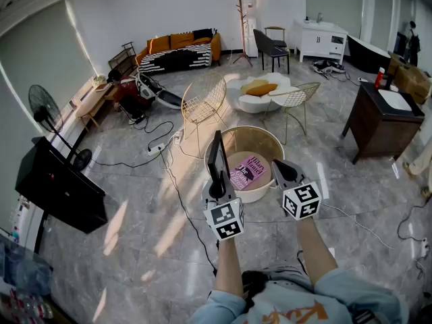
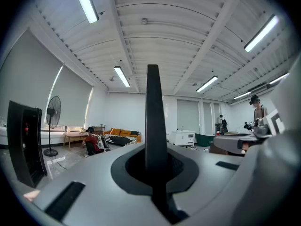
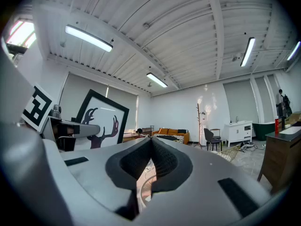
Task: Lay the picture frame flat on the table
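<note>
My left gripper (image 1: 217, 183) is shut on the lower edge of a black picture frame (image 1: 217, 155) and holds it upright, edge-on, over the near left rim of a round beige table (image 1: 270, 140). From the left gripper view the frame (image 2: 153, 107) is a thin dark bar standing up between the jaws. The right gripper view shows the frame's face (image 3: 101, 119), a dark antler figure on white. My right gripper (image 1: 278, 169) hovers to the right of the frame, shut with nothing in it (image 3: 150, 141). A pink book (image 1: 247, 172) lies on the table.
Two wire chairs (image 1: 202, 103) (image 1: 293, 100) stand behind the table. A dark cabinet (image 1: 381, 120) is at the right, and a black screen (image 1: 57, 184) and a fan (image 1: 44, 110) are at the left. Cables (image 1: 172, 174) run over the floor.
</note>
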